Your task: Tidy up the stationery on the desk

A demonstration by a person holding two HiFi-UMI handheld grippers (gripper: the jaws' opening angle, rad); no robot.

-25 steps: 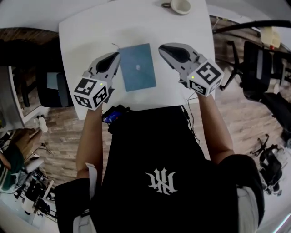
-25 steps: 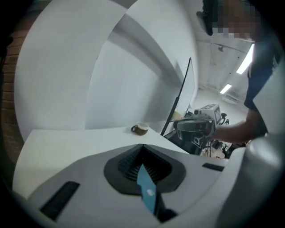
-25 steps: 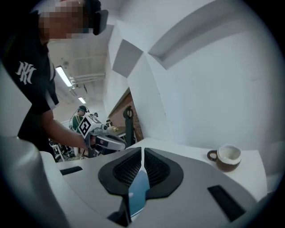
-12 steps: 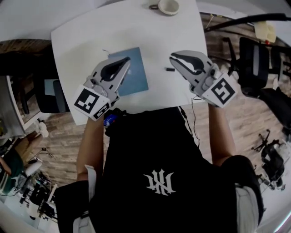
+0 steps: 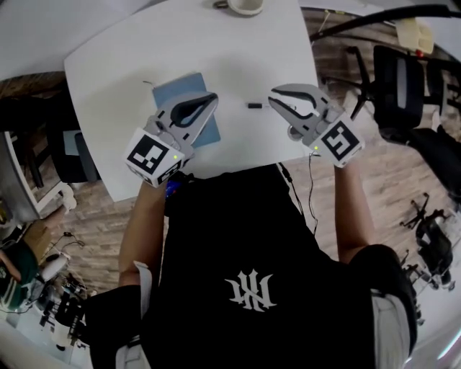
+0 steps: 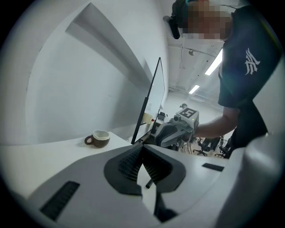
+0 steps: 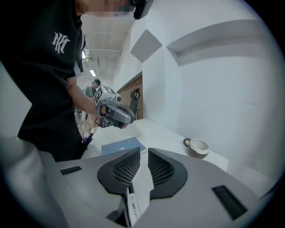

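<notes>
A blue notebook (image 5: 176, 92) lies on the white desk (image 5: 108, 86); it also shows in the right gripper view (image 7: 122, 145). A small dark stick-shaped item (image 5: 254, 106) rests right of it, and the left gripper view shows it through the jaw gap (image 6: 149, 183). My left gripper (image 5: 214, 99) hovers over the notebook's right half, shut and empty, pointing at the dark item. My right gripper (image 5: 274, 94) hangs just right of that item, jaws drawn to a thin slit, nothing between them. The two grippers face each other.
A brown and white cup (image 5: 241, 6) stands at the desk's far edge, also seen from the left gripper (image 6: 99, 138) and the right gripper (image 7: 197, 147). Black office chairs (image 5: 403, 86) and cables stand on the wooden floor to the right. The desk's near edge runs just under both grippers.
The right gripper drew off to the right, uncovering the small dark item. The left gripper slid over the notebook's right half. The head view drifted, so the desk sits further left.
</notes>
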